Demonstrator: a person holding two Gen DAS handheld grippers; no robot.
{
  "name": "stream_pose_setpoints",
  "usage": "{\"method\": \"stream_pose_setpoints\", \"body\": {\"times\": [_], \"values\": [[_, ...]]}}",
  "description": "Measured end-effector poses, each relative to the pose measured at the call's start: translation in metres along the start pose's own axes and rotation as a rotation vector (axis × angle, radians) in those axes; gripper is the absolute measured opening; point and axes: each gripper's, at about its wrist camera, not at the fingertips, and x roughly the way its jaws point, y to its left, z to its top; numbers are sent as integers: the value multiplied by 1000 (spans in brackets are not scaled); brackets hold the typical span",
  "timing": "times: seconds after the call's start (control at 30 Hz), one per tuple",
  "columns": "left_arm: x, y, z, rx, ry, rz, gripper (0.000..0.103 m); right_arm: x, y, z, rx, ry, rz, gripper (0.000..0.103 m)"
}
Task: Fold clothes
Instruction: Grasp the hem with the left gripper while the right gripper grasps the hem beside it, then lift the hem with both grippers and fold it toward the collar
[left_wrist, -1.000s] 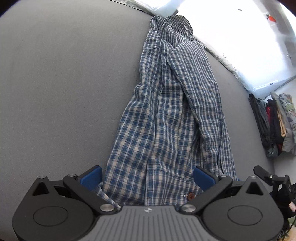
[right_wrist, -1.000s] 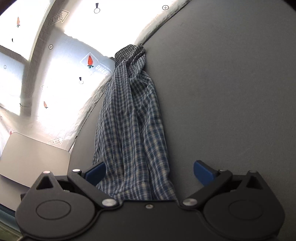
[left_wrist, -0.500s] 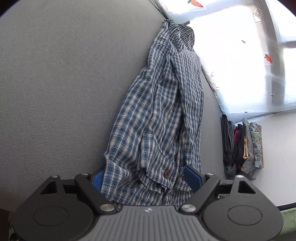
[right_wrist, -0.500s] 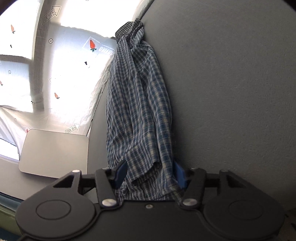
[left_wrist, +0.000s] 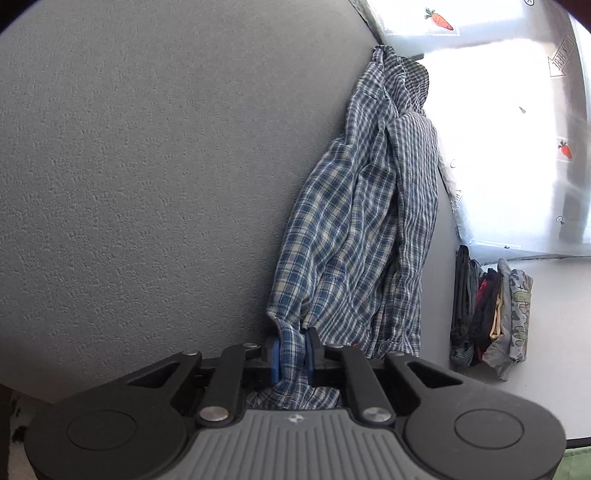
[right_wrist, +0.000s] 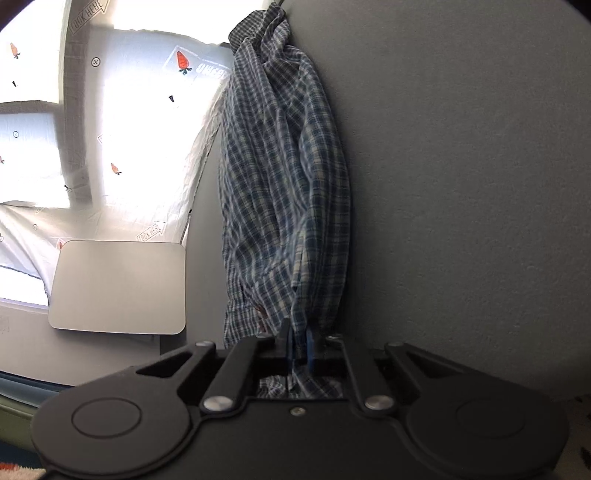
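Your left claw (left_wrist: 291, 356) and right claw (right_wrist: 298, 345) are each pinching the shirt (left_wrist: 364, 236) stretching across the tabletop (left_wrist: 147, 184); stacked clothes (left_wrist: 491, 314) are lying to its right.

Blue-and-white plaid shirt (left_wrist: 362, 229) bunched lengthwise on the grey surface, near end pinched.

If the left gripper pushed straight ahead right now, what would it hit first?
The plaid shirt itself: the left gripper is already shut on its edge, and the bunched fabric stretches directly ahead over the gray surface.
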Motion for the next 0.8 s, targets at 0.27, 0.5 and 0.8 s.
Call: {"method": "stream_pose_setpoints", "body": {"times": [0.27, 0.5, 0.8], "values": [[-18, -43, 29, 8, -113, -205, 6, -13, 24, 25, 71, -137, 196, 7], [-16, -75, 67, 21, -181, -295, 5, -9, 28, 64, 132, -234, 257, 6], [14, -105, 128, 38, -195, -310, 5, 7, 31, 123, 180, -316, 277, 6]]}}
